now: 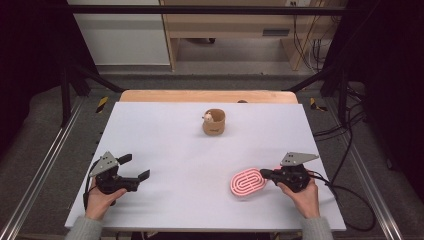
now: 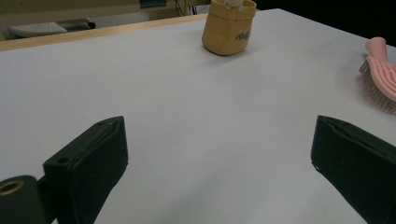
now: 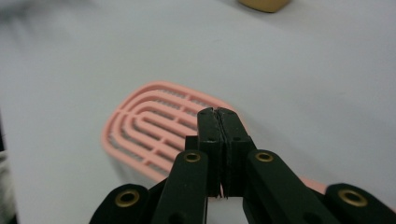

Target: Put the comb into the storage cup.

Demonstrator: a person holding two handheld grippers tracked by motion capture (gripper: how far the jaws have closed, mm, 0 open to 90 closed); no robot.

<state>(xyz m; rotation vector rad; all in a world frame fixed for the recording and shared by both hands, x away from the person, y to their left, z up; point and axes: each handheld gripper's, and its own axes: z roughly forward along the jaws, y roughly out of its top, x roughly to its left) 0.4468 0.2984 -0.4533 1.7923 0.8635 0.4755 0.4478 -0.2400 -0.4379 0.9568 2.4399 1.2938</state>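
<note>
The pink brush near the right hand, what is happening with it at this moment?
A person holds a gripper in each hand. The right gripper has its jaws shut, above the pink brush in its own view; whether they pinch the handle is hidden. The left gripper waits open. A tan pouch stands farther back on the table.

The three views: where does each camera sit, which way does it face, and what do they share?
High view: above the table, looking forward and down; both hands, left gripper and right gripper.
Left gripper view: between open jaws, towards the pouch.
Right gripper view: along shut jaws over the pink brush.
Shared: brush and pouch.
</note>
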